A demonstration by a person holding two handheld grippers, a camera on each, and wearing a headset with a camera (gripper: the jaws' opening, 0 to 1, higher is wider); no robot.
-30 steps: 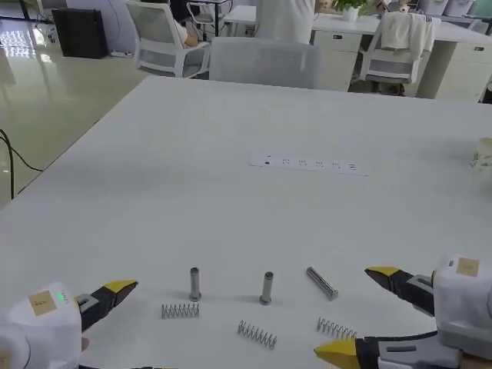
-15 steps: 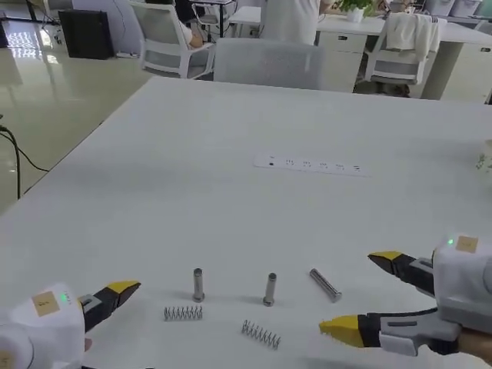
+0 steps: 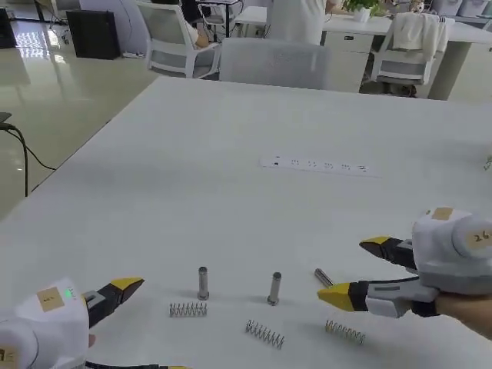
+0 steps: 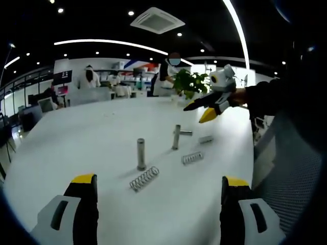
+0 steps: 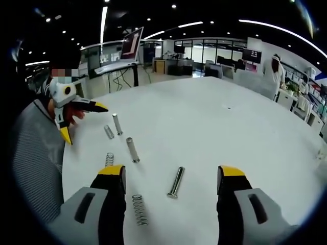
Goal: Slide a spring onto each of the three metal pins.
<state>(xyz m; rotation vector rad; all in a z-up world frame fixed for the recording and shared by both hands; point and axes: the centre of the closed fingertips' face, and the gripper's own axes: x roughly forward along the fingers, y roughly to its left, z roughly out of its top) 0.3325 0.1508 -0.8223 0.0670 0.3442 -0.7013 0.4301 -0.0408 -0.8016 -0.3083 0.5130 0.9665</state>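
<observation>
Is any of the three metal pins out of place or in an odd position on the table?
Yes. The rightmost pin lies on its side on the table, while the middle pin and the left pin stand upright.

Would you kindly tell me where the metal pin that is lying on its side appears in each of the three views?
Head view: lying pin, lower right of centre, partly hidden by the right gripper.
Left gripper view: lying pin, just above centre.
Right gripper view: lying pin, low centre, between that gripper's own fingers.
Shared landmark: the middle upright pin, its neighbour in every view.
</observation>
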